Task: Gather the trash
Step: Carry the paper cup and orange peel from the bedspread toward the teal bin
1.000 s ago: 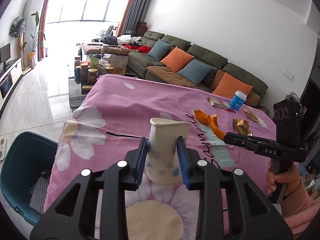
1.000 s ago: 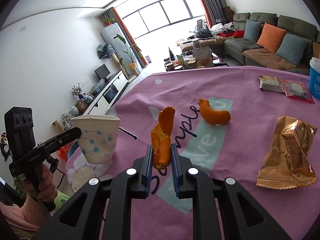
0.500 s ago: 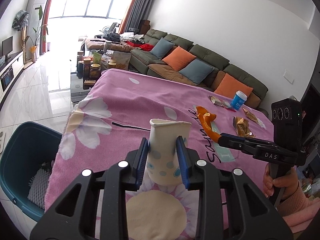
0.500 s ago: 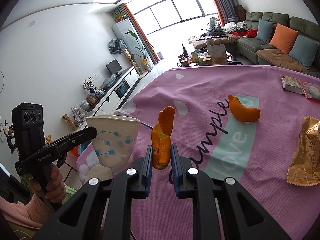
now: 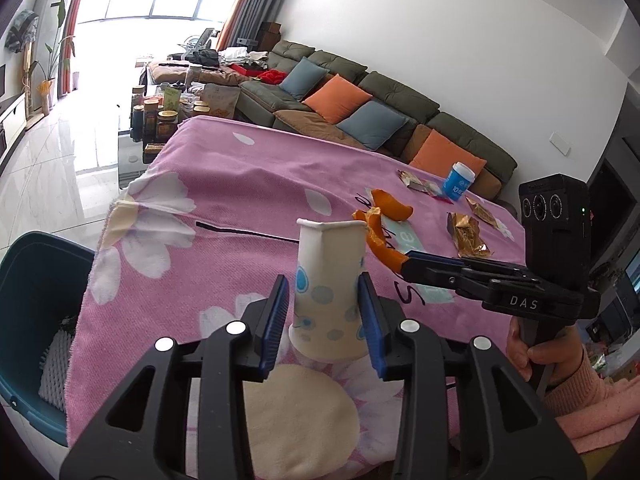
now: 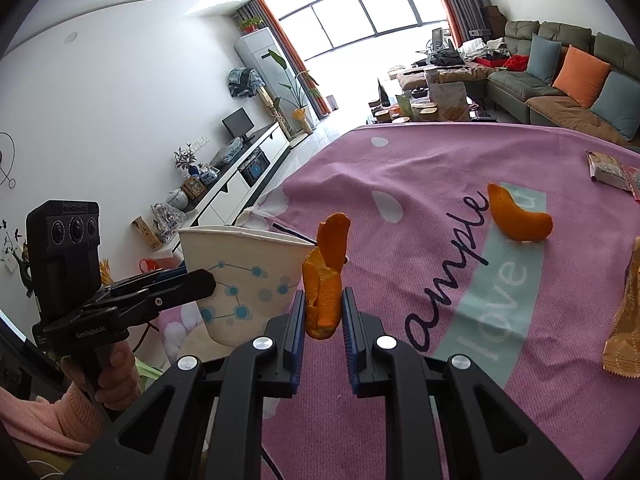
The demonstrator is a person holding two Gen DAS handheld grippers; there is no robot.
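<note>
At the far left of the left wrist view a teal plastic bin (image 5: pixel 38 320) stands beside the table, below the edge of the pink flowered cloth (image 5: pixel 224 200), with something white and ribbed lying inside it. Over the past second the right hand has carried its orange peel (image 6: pixel 323 288) across until it hangs just beside the rim of the paper cup (image 5: pixel 329 292), which was well apart from it a second ago; the likely plan is to drop the peel into the cup so both go to the bin together. The left gripper (image 5: pixel 323 320) has the cup between its blue ribbed pads, and its jaws are easing apart a little: the pads sit at the cup's sides with a sliver of gap on the left. The cup is thin dotted paper, tapered, its rim pinched out of round. The right gripper (image 6: pixel 323 326) is nearly closed, clamped on the curled, leathery peel. Further right on the towelling cloth lie a second peel (image 5: pixel 391 209), crinkled gold foil wrappers (image 5: pixel 466 236) and a small blue tub (image 5: pixel 459 182), still to be gathered.
</note>
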